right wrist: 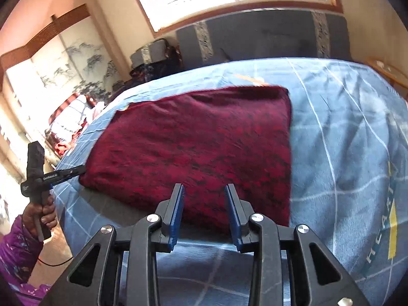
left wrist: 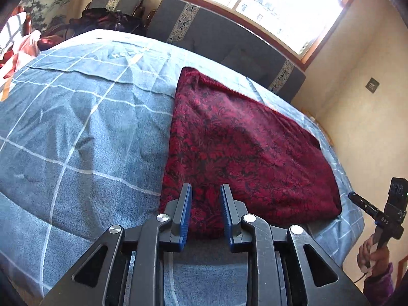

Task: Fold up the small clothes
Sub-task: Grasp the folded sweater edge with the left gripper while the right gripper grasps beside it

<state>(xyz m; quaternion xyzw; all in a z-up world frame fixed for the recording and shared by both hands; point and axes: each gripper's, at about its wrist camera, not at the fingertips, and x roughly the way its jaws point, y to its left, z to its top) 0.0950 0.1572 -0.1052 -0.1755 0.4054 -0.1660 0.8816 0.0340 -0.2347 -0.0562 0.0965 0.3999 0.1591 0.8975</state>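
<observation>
A dark red patterned garment (left wrist: 239,153) lies folded into a rough rectangle on the blue checked bed cover (left wrist: 84,132). My left gripper (left wrist: 206,191) is open, its blue-padded fingers hovering over the garment's near edge with nothing held. In the right wrist view the same garment (right wrist: 204,148) lies flat on the bed cover (right wrist: 344,153). My right gripper (right wrist: 204,190) is open and empty just above the garment's near edge. Each gripper shows at the edge of the other's view, the right one (left wrist: 377,211) and the left one (right wrist: 48,176), held in a hand.
A grey padded headboard (left wrist: 224,38) runs under a bright window (left wrist: 280,2). Dark clothes are piled at the far corner (left wrist: 107,20). Pink and white fabric lies at the left (left wrist: 17,43). A wall stands to the right of the bed (left wrist: 369,107).
</observation>
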